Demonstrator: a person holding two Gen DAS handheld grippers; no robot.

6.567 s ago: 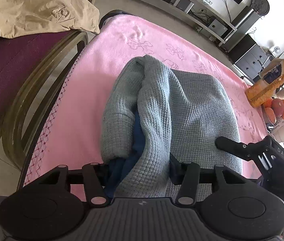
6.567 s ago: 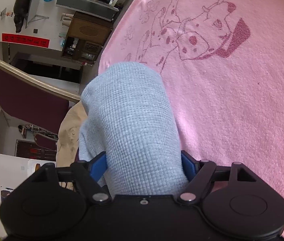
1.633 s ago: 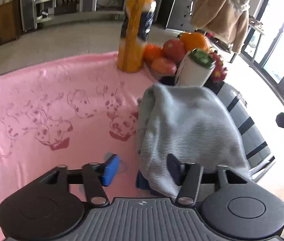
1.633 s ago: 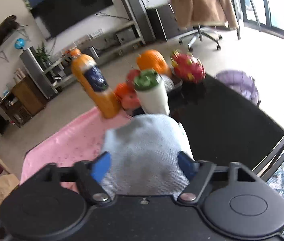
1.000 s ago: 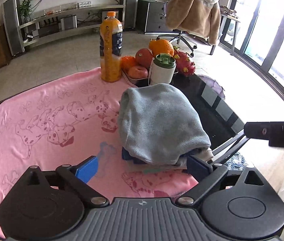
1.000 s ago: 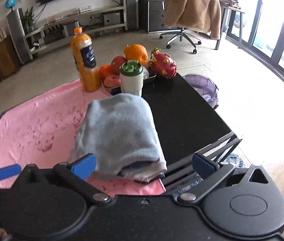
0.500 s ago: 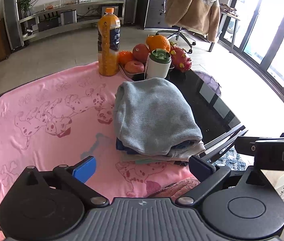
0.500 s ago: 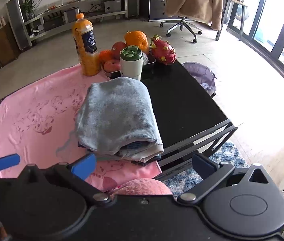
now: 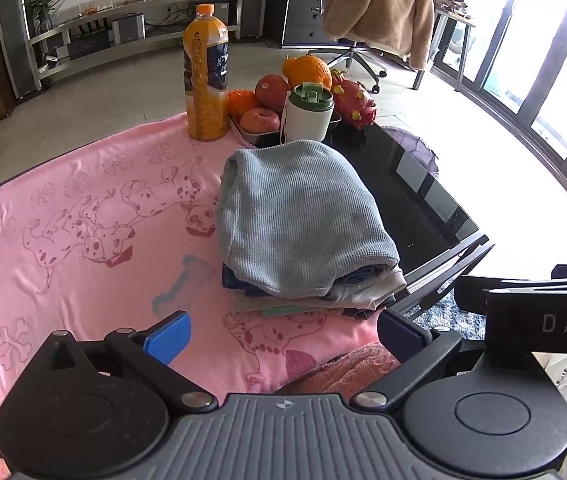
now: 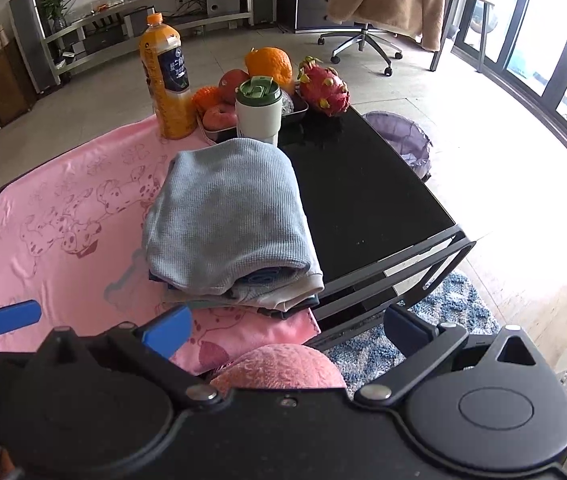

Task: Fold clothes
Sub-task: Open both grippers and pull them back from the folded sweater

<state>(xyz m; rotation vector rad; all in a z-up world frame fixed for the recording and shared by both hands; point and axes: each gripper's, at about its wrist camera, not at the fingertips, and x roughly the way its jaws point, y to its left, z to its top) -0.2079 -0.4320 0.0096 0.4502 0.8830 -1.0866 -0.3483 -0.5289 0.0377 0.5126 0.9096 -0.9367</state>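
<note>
Left edge of both views: pink blanket point(image 9: 83, 208) with the dog print covers the left part of the table; nothing loose on it here that I can see; any unfolded garment is out of frame.

left gripper point(image 9: 283, 330): jaws spread wide, nothing between them; hovers off the near edge of the table, well apart from the pile; its blue pad also shows at the far left of the right wrist view.

Centre: grey knit sweater point(image 9: 299, 216) lies folded on top of a stack of folded clothes point(image 9: 315, 300); the stack sits on the blanket's right part, right next to the bare black table top point(image 10: 363, 200); layers below show dark blue, light grey and pale green edges; near edges roughly flush, top piece rounded but stable.

Just behind the stack: orange juice bottle point(image 9: 205, 80), white tumbler with green lid point(image 9: 309, 114), fruit tray point(image 10: 219, 130) with dragon fruit at its right end; tumbler almost touches the sweater's far edge.

right gripper point(image 10: 287, 330): jaws likewise wide apart and empty; held back off the near edge, right of the left one.

Step, my read: sweater placed and released; this item looks done; both tools clear.

Next: fetch another garment if any remains; needs a swing away from the stack, jaws left apart for the pinch; avoid clipping the stack's near corner or the tumbler.
</note>
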